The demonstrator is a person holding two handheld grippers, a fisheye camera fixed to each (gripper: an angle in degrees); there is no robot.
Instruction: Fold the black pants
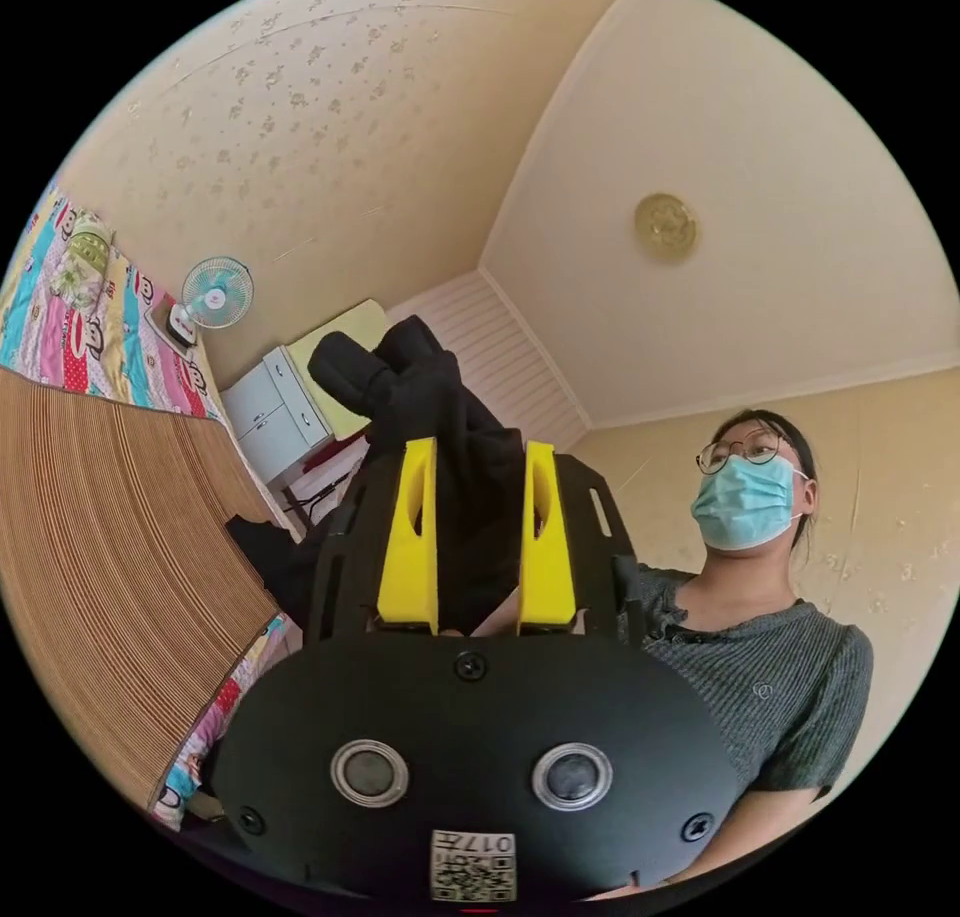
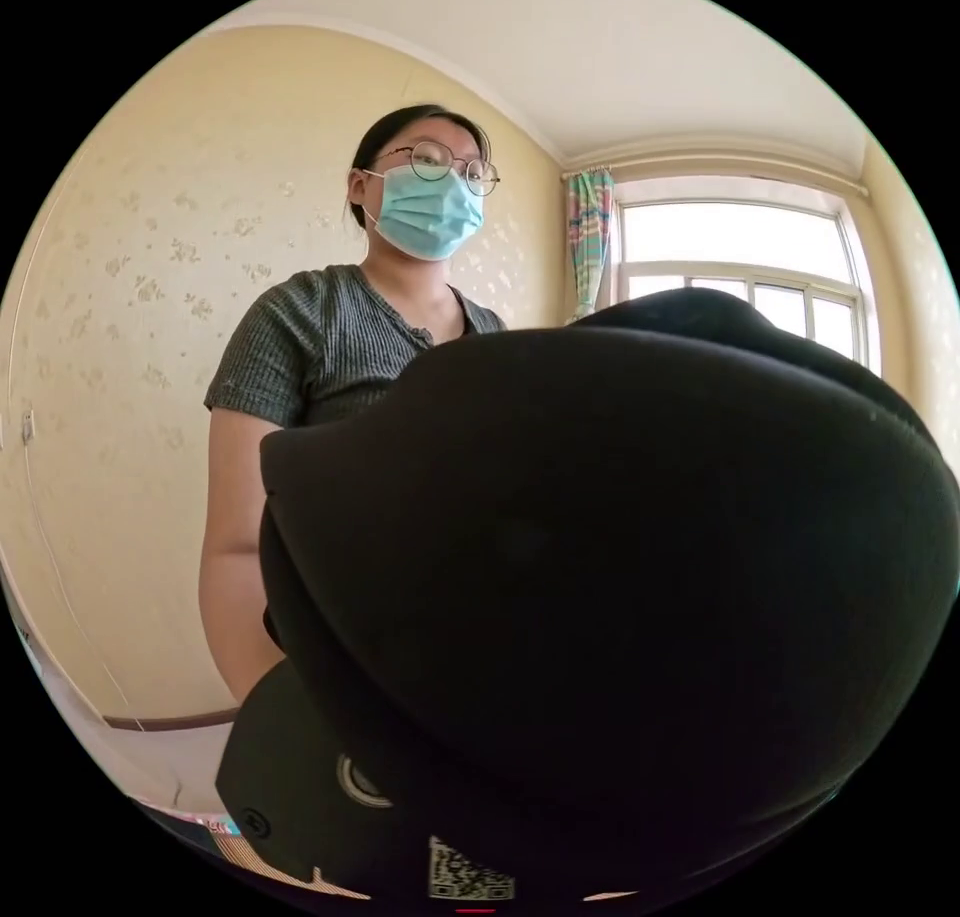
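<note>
Pale flowered wallpaper (image 1: 300,87) and ceiling (image 1: 760,137) rise behind my left tongs (image 1: 478,537), whose yellow jaws pinch a bunch of the black pants (image 1: 440,427), lifted above the striped mat (image 1: 110,537). Black cloth drapes over my right tongs (image 2: 420,817); their grip I cannot tell.

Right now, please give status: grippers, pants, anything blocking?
Left gripper shut on black pants, lifted. Right gripper covered by draped pants cloth; fingers hidden, state unknown. Nothing else blocking.
</note>
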